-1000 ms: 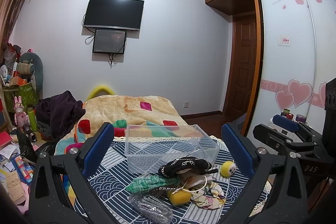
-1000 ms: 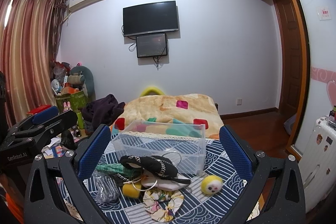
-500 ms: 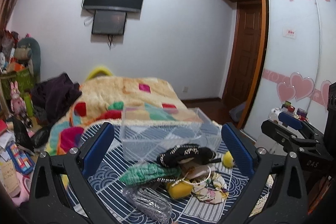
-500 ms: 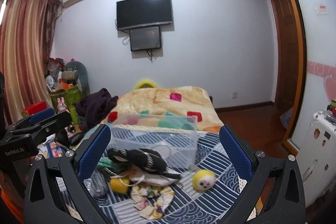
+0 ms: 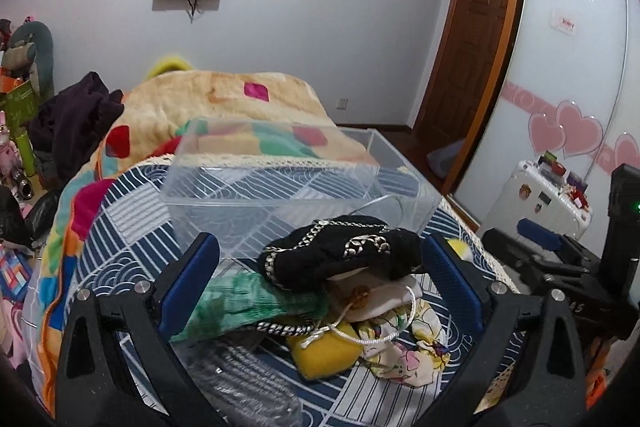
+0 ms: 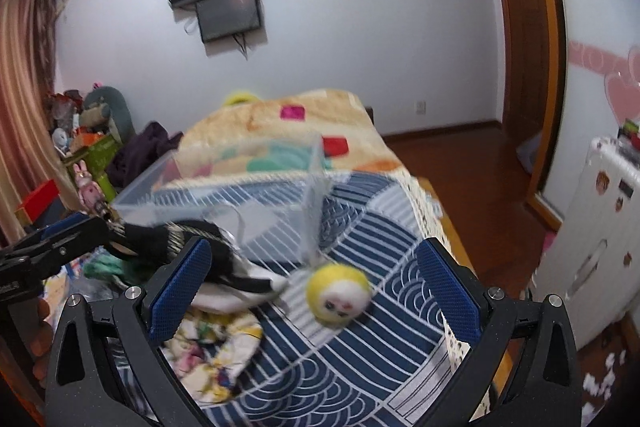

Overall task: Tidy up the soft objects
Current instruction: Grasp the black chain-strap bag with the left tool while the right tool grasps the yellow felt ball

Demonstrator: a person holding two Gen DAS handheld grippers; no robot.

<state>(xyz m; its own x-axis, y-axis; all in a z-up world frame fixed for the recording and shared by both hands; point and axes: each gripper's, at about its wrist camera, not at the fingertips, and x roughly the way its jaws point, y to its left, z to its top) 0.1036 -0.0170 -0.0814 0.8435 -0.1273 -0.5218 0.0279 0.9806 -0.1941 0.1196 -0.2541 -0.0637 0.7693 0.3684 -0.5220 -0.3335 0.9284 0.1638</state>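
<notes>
A clear plastic bin (image 5: 280, 183) stands on the blue patterned cloth (image 5: 120, 247). In front of it lies a pile: a black chain-trimmed pouch (image 5: 340, 259), a green knit piece (image 5: 240, 303), a white drawstring bag (image 5: 380, 303), a yellow block (image 5: 324, 351), a floral cloth (image 5: 408, 355) and a grey mesh item (image 5: 244, 387). My left gripper (image 5: 320, 291) is open, its jaws on either side of the black pouch. My right gripper (image 6: 314, 291) is open around a yellow plush ball with a face (image 6: 340, 297). The bin (image 6: 240, 195) is blurred there.
A blanket-covered bed (image 5: 224, 107) lies behind the bin. Dark clothes (image 5: 76, 119) and clutter sit at the left. A white suitcase (image 6: 592, 235) stands at the right by the wardrobe. The other gripper (image 5: 560, 259) shows at the right edge.
Both grippers have moved forward and down toward the pile. The left now frames the black pouch; the right has swung right and now frames the yellow ball.
</notes>
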